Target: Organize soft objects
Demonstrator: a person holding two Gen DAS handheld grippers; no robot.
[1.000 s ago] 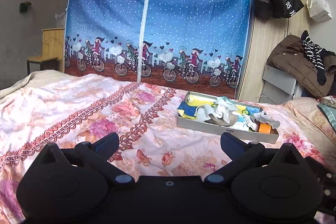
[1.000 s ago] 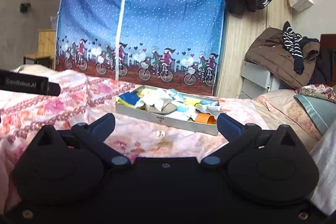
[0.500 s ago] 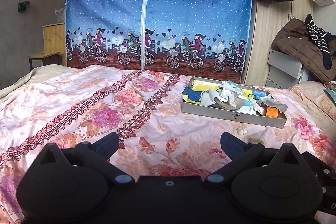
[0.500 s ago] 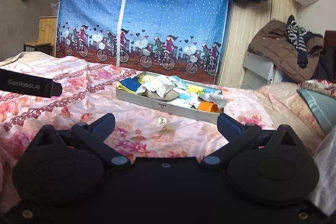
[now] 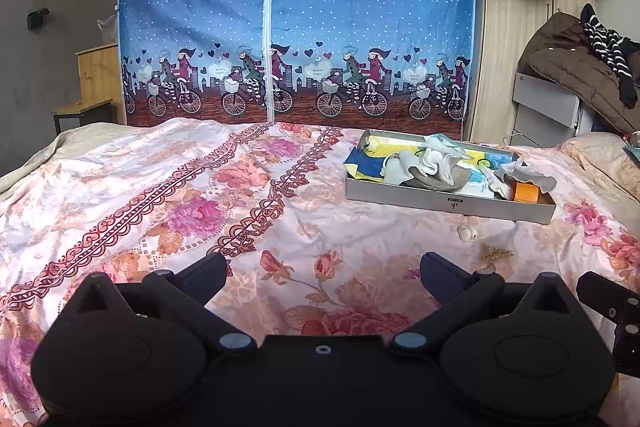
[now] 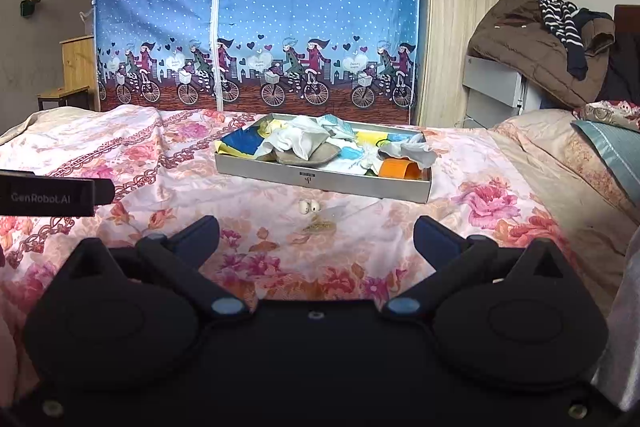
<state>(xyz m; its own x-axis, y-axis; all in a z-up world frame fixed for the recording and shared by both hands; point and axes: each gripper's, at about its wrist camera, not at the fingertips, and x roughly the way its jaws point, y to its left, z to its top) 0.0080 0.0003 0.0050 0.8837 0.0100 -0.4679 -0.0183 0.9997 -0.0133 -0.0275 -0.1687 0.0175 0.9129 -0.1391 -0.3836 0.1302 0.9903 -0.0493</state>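
Observation:
A shallow grey box (image 5: 448, 201) lies on the flowered bedspread, right of centre in the left wrist view and centred in the right wrist view (image 6: 320, 181). It holds a jumble of soft things: white cloth (image 6: 300, 141), a grey-brown piece (image 6: 308, 157), blue and yellow fabric (image 6: 244, 143) and an orange item (image 6: 398, 169). My left gripper (image 5: 322, 269) is open and empty, well short of the box. My right gripper (image 6: 316, 237) is open and empty, near the box's front wall.
A small white two-lobed object (image 6: 309, 206) and a yellowish scrap (image 6: 320, 227) lie on the bedspread before the box. A blue fabric wardrobe (image 5: 296, 15) stands behind the bed. A brown coat pile (image 6: 532, 47) and pillows (image 6: 608, 135) are at right.
Both cameras have tilted downward over the last second, so the box sits lower in both views and a little nearer. Both grippers stay open and empty.

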